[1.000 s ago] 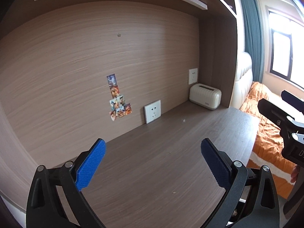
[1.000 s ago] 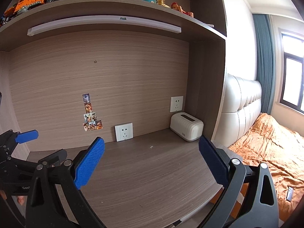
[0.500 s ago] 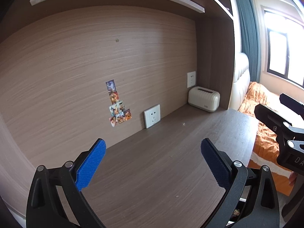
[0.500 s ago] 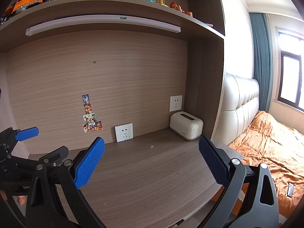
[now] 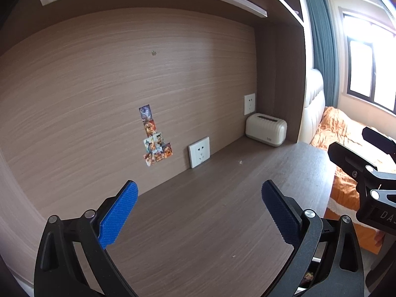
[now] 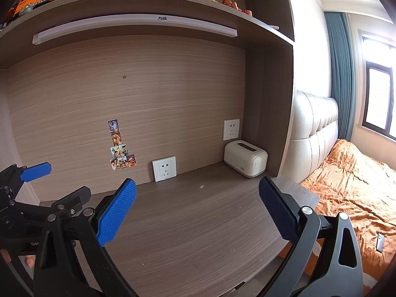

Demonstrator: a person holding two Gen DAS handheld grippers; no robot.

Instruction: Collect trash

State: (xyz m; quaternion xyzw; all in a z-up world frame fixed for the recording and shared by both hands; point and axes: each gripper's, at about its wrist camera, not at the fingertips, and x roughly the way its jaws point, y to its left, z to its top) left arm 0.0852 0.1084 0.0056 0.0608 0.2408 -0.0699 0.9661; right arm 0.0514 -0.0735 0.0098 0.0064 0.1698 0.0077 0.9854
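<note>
Both views have pulled slightly back from the cream box (image 6: 245,158). Left gripper (image 5: 199,210) and right gripper (image 6: 197,204): jaws wide, empty, over the desk (image 6: 188,227). White crumb (image 6: 201,186) just before the box.

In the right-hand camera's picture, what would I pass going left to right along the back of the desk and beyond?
Picture stickers → low wall socket → higher wall socket → cream ribbed box → padded headboard → orange bedspread → window.

A tiny pale scrap (image 5: 239,162) lies on the desk (image 5: 198,222) near the wall.
</note>
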